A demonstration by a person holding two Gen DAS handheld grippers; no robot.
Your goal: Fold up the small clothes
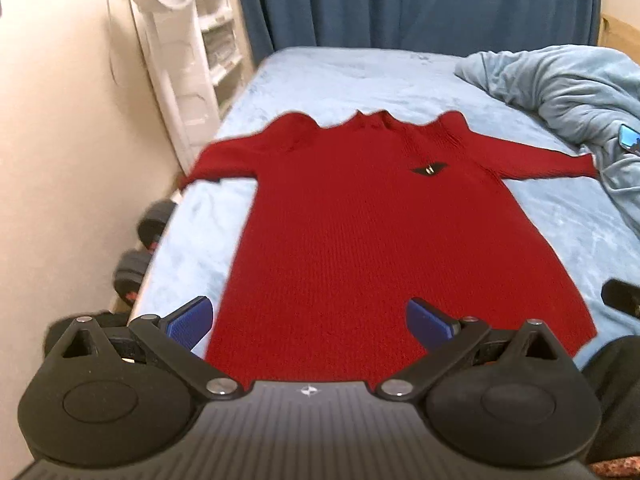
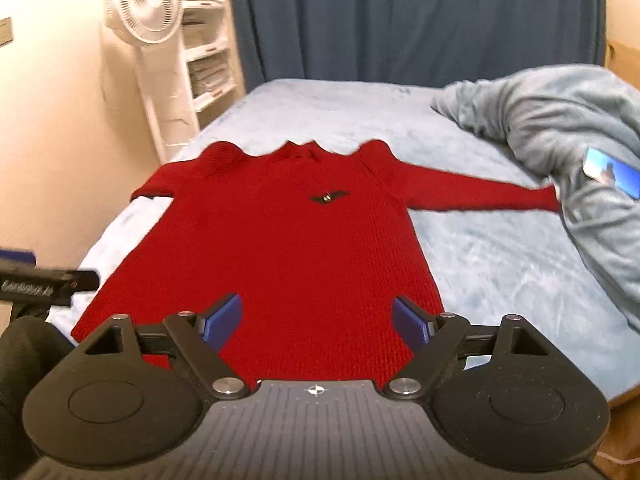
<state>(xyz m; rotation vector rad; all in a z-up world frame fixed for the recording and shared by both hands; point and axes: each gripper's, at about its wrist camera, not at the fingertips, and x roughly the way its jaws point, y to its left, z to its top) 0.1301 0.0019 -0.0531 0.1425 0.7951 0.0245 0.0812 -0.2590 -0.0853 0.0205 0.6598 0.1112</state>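
The left gripper [image 1: 310, 322] and right gripper [image 2: 316, 320] hang spread and empty over the hem of the red sweater [image 1: 360, 232], flat on the bed [image 1: 460, 92]; a shallow pinch could slip off the knit.

A red ribbed knit sweater [image 1: 352, 232] lies flat and unfolded, front up, on the bed. Its hem is at 6 o'clock, its collar at 12. The sleeves stretch out toward 9 and 3. A small black patch [image 1: 429, 169] sits on the chest.
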